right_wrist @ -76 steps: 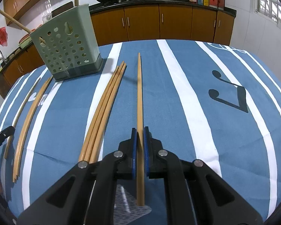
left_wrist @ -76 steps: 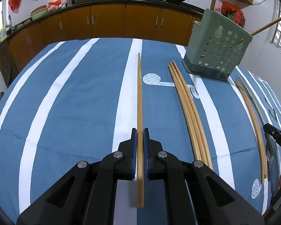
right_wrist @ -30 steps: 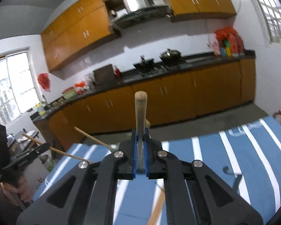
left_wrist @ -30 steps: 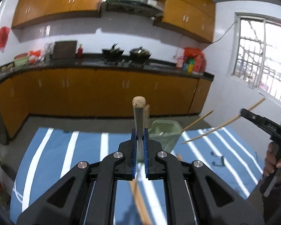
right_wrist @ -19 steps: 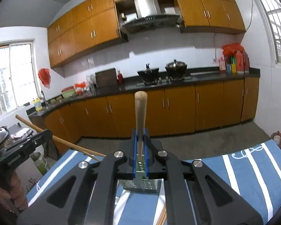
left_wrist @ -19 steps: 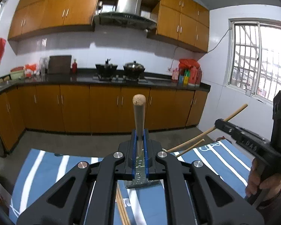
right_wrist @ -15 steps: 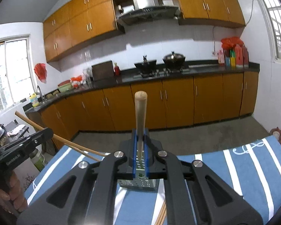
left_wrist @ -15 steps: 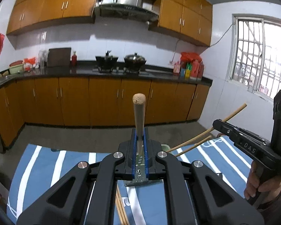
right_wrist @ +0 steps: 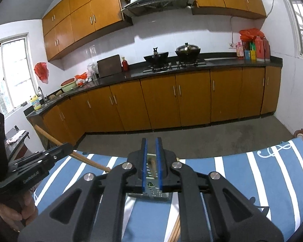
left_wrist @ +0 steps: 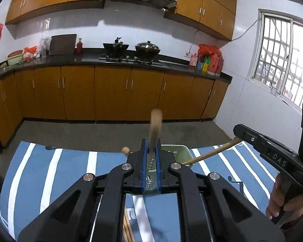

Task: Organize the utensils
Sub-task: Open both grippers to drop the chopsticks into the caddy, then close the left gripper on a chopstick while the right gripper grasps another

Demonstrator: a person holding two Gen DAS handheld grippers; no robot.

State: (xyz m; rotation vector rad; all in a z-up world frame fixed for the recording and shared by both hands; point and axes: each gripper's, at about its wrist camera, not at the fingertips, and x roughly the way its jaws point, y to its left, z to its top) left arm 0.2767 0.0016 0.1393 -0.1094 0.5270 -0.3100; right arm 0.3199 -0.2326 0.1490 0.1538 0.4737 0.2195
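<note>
My left gripper (left_wrist: 150, 147) is open; a blurred wooden chopstick (left_wrist: 155, 125) stands loose between its blue pads over the green perforated utensil holder (left_wrist: 176, 151). My right gripper (right_wrist: 150, 147) is open over the same holder (right_wrist: 151, 193), with a chopstick (right_wrist: 152, 166) low between its pads, down in the holder. Each gripper shows in the other's view: the right one (left_wrist: 262, 141) with a chopstick (left_wrist: 210, 154) slanting from it into the holder, the left one (right_wrist: 40, 161) with a chopstick (right_wrist: 86, 160) slanting likewise.
The holder stands on a blue cloth with white stripes (left_wrist: 56, 173). More chopsticks lie on the cloth below the left gripper (left_wrist: 127, 230) and below the right one (right_wrist: 175, 232). Kitchen cabinets (left_wrist: 111, 92) and floor lie beyond the table edge.
Both grippers have opened. The right one's chopstick has dropped down into the holder; the left one's chopstick is loose, tilted and blurred between the pads.
</note>
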